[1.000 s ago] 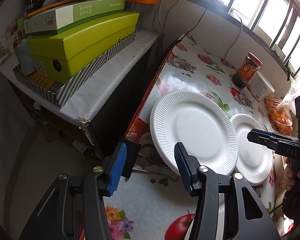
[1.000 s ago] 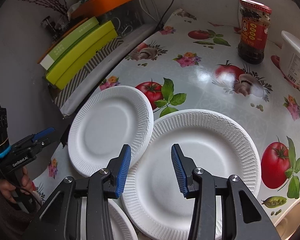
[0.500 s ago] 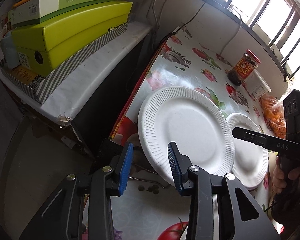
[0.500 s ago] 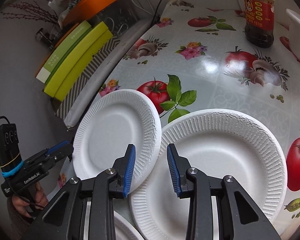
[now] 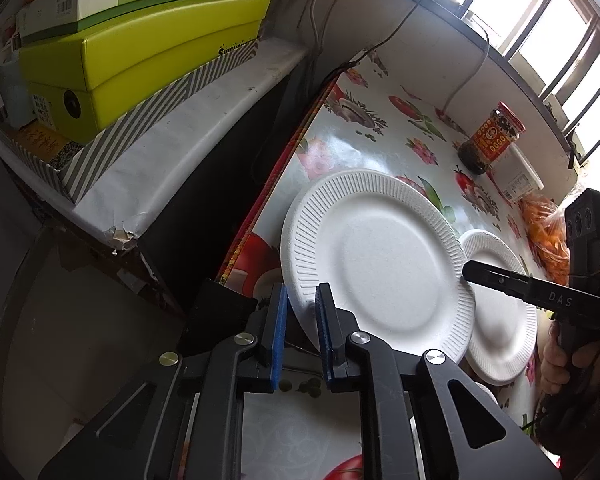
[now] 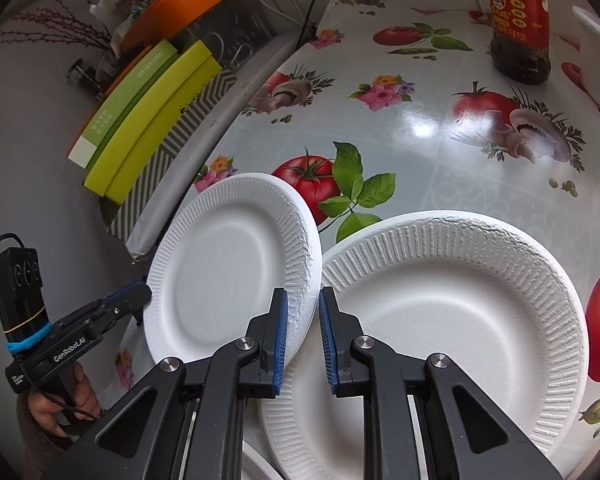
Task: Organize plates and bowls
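Note:
Two white ribbed foam plates lie on the flowered tablecloth. In the left wrist view, my left gripper (image 5: 301, 334) is shut on the near rim of the first plate (image 5: 380, 264), which is tilted up at that edge. In the right wrist view, my right gripper (image 6: 303, 342) is shut on the opposite rim of the same plate (image 6: 228, 264). The second plate (image 6: 452, 320) lies flat beside it, partly under its edge, and shows in the left wrist view (image 5: 500, 328). The rim of a third white dish (image 6: 260, 464) peeks out at the bottom.
A chilli sauce jar (image 6: 518, 24) and a white tub (image 6: 598, 56) stand at the table's far side. A bag of orange snacks (image 5: 546, 232) lies near the window. Stacked green boxes (image 5: 140, 60) sit on a lower shelf left of the table edge (image 5: 276, 168).
Both grippers closed from open and moved in onto opposite rims of the same plate. The plate has tipped up off the table.

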The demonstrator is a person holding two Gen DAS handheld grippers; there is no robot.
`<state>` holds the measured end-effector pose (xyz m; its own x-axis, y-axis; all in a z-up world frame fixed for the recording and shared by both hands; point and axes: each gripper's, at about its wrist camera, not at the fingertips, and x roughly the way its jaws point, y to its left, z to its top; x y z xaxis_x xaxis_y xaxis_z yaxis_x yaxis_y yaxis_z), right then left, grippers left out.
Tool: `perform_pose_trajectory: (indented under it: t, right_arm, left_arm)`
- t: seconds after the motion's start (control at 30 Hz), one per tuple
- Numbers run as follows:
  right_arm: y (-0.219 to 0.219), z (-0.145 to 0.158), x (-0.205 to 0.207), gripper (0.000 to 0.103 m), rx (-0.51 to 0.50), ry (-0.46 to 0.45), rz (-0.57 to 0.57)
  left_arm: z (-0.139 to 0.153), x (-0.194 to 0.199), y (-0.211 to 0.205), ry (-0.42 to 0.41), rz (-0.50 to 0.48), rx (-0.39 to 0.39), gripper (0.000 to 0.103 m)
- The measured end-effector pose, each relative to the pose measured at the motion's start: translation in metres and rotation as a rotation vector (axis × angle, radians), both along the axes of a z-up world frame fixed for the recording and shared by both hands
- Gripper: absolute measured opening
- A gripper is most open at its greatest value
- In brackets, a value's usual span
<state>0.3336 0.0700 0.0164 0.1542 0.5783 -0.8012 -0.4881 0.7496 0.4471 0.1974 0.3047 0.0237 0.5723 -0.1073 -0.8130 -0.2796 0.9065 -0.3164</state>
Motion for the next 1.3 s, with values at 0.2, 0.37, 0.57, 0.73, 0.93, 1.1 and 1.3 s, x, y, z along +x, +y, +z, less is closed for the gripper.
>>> perform_pose_trajectory:
  t: [0.2,0.37,0.57,0.73,0.93,1.1,1.3]
  right_arm:
    - [0.000,0.001,-0.002,0.016,0.004,-0.003,-0.004]
    - [-0.003,0.007,-0.004,0.016,0.017,-0.007,-0.007]
    - [-0.007,0.016,-0.011,0.016,0.033,-0.007,-0.014]
    - [-0.011,0.027,-0.023,0.016,0.039,-0.029,-0.008]
    - [-0.019,0.038,-0.039,0.016,0.050,-0.041,-0.008]
    - [-0.030,0.041,-0.054,0.016,0.064,-0.031,-0.013]
    - [-0.045,0.044,-0.074,0.016,0.072,-0.040,-0.023]
  left_arm:
    - [0.003,-0.001,0.000,-0.011,0.007,0.005,0.015]
    - [0.008,-0.005,0.000,-0.026,0.002,0.018,0.015]
    - [0.016,-0.011,-0.001,-0.037,0.004,0.023,0.015]
    - [0.023,-0.020,-0.005,-0.041,-0.002,0.038,0.015]
    - [0.036,-0.035,-0.013,-0.065,-0.008,0.053,0.015]
    - [0.041,-0.048,-0.020,-0.072,-0.014,0.058,0.015]
    - [0.043,-0.064,-0.034,-0.075,-0.030,0.062,0.015]
